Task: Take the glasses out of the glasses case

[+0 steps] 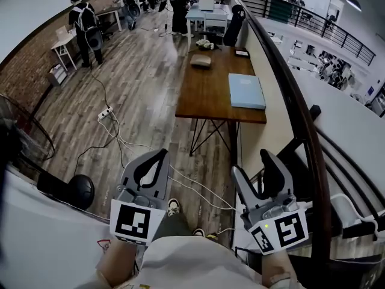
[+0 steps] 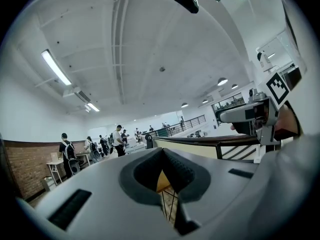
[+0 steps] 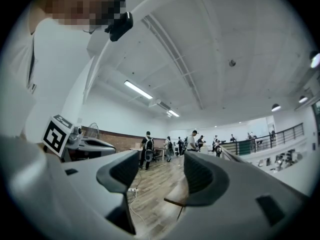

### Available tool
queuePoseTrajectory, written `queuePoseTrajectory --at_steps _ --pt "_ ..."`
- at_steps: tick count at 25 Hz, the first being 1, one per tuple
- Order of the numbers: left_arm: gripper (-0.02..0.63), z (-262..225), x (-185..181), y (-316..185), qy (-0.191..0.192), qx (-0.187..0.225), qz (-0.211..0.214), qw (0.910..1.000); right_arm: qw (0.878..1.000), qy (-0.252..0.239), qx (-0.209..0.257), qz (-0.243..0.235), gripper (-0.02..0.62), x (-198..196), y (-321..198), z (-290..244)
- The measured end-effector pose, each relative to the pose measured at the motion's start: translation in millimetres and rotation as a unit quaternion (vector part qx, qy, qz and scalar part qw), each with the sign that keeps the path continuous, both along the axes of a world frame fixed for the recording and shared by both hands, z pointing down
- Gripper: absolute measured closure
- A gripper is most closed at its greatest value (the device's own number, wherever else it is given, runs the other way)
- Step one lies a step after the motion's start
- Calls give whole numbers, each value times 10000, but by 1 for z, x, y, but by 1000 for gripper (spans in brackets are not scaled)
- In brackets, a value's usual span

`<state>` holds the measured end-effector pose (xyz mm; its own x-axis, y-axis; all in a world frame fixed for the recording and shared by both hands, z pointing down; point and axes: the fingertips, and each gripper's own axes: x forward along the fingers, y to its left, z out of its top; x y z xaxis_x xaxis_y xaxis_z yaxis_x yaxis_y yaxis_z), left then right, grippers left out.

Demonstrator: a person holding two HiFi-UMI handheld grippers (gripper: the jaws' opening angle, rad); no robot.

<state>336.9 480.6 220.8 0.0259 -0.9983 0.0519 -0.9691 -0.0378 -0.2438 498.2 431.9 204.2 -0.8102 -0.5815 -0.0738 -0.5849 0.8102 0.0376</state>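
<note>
Head view, looking steeply down. Both grippers are held level at 6 o'clock, over the wood floor and well short of the work surface.

Left gripper [image 1: 157, 159]: clenched. In its own view the pad tips meet, with only a sliver of table leg showing through the gap behind them. It grips nothing.

Right gripper [image 1: 252, 165]: released. In its own view the pads stand wide apart, with only floor and distant people between them.

Wooden table [image 1: 204, 95] at 12 o'clock, well apart from both grippers. Glasses case [image 1: 201, 60], a tan oblong, lies on the far half of the table. It is too small to tell whether the lid is up, and the glasses cannot be made out. Light-blue flat book [image 1: 246, 90] sits at the table's near right end, toward 1 o'clock. Small dark item [image 1: 242, 53] lies beyond it, unidentifiable. A pale bundle [image 1: 206, 43] sits at the far end, blurred.

Dark railing [image 1: 301, 119] sweeps from 12 to 5 o'clock, and its foot is cut off by the frame. Power strip [image 1: 105, 112] and white cables [image 1: 129, 142] lie on the floor at 9 to 10 o'clock. A black round object [image 1: 81, 191] at 8 o'clock is partly hidden. People [image 1: 81, 17] stand at 11 o'clock, far off.

Each gripper view catches the other gripper at its edge, partly cropped.
</note>
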Motion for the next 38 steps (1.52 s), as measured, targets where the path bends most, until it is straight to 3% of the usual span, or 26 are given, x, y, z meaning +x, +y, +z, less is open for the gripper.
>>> queuePoseTrajectory --at_steps 9,20,29,38 --pt "603 10 -26 -17 -27 56 -214 9998 9995 -2 51 -304 296 -33 -24 10" --pt "603 32 -107 -89 -7 -37 -271 9996 9986 234 -63 -471 288 -118 -101 37" --pt "603 27 -220 -166 65 -142 -158 9998 9987 388 -228 -257 288 -225 -184 37" --pt "603 34 -357 -242 100 -331 -4 9994 9971 589 -454 -160 288 -366 -258 46"
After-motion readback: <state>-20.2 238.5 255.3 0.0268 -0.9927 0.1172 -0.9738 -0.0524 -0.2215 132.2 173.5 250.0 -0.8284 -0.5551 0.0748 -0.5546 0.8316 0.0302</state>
